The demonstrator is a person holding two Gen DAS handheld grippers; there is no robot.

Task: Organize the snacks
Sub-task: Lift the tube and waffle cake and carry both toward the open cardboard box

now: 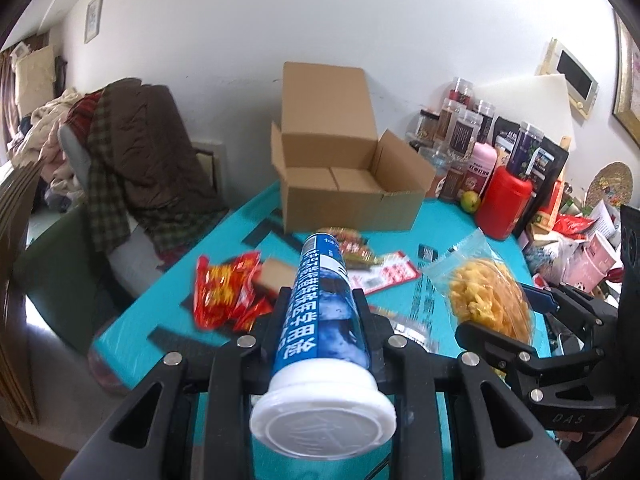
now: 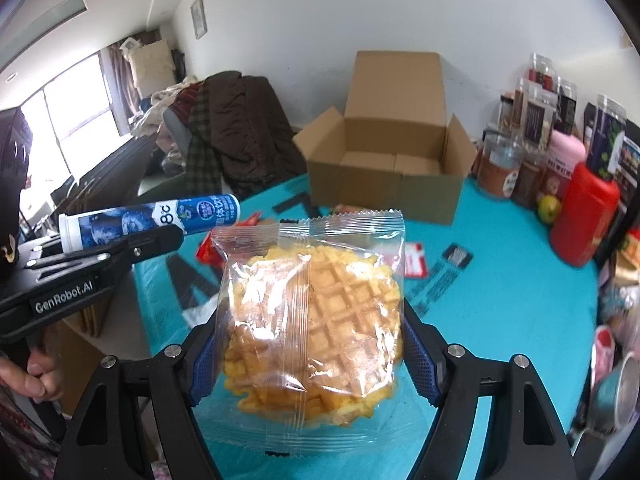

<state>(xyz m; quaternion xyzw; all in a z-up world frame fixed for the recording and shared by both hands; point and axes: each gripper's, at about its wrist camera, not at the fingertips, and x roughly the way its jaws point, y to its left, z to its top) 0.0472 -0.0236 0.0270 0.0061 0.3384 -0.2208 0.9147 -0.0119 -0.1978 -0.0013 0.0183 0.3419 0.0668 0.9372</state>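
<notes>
My left gripper [image 1: 322,300] is shut on a blue tube with a white cap [image 1: 324,308], held above the teal table [image 1: 460,232]; the tube also shows in the right wrist view [image 2: 160,220]. My right gripper [image 2: 312,352] is shut on a clear bag holding a yellow waffle [image 2: 316,312], also seen in the left wrist view [image 1: 488,296]. An open cardboard box [image 1: 344,184] stands empty at the table's far side, ahead of both grippers [image 2: 392,172]. Red snack packets [image 1: 228,292] and a red-and-white flat packet [image 1: 384,272] lie on the table between me and the box.
Jars, a pink bottle [image 1: 480,168], a red canister [image 1: 504,204] and a green fruit [image 1: 470,201] crowd the table's right back edge. More clutter lies at the far right [image 1: 580,248]. A chair piled with clothes [image 1: 140,160] stands left of the table.
</notes>
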